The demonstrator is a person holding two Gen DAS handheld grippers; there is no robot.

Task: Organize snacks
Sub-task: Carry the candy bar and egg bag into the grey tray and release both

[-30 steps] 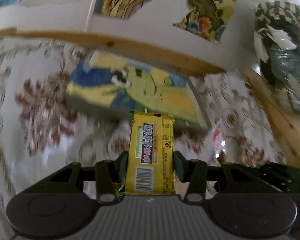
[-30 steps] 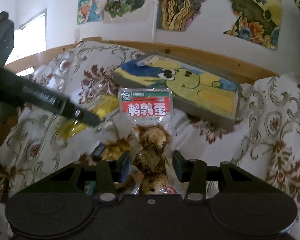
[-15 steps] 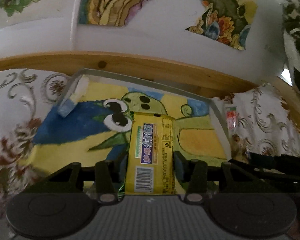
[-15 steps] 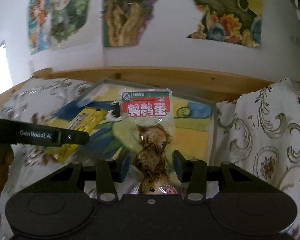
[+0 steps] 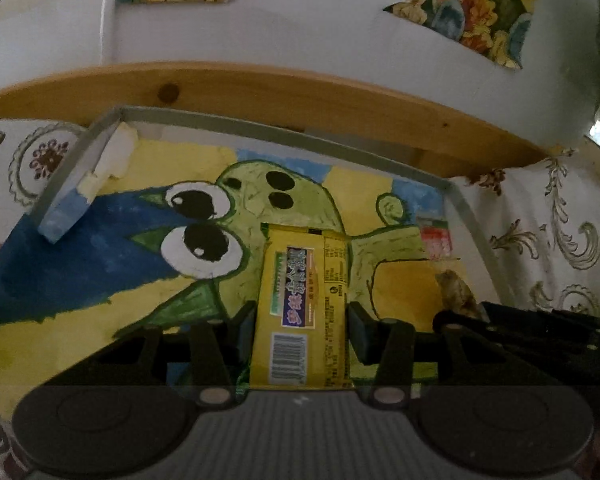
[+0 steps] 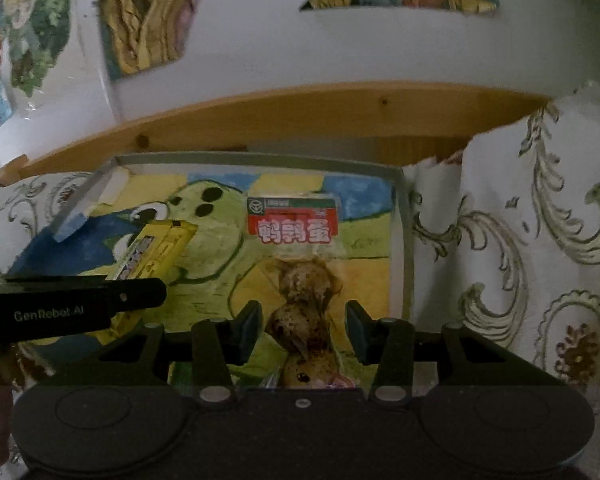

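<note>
Left gripper [image 5: 302, 330]: jaws closed on a yellow snack bar [image 5: 302, 304], which stands lengthwise between the fingertips with its barcode end nearest the camera and its far end pointing to 12 o'clock. Right gripper [image 6: 302, 328]: jaws set either side of a clear packet of quail eggs [image 6: 300, 280]; the brown eggs sit between the fingertips, narrow gaps show on both sides, and whether the pads press the packet cannot be told. The packet's red-and-green label points to 12 o'clock.

Both snacks hang over a shallow tray [image 5: 80, 152] with a grey rim and a painted green cartoon frog on its floor. In the right wrist view the snack bar appears at 9 o'clock, beside the dark finger of the left gripper; in the left wrist view the egg packet shows at 3 o'clock. A chunk of white foam [image 5: 112, 156] sits in the tray's corner at 10 o'clock. Around the tray lies a floral cloth [image 6: 520, 240]; beyond it, at 12 o'clock, a wooden rail [image 6: 300, 112] and a wall with posters [image 6: 148, 16].
</note>
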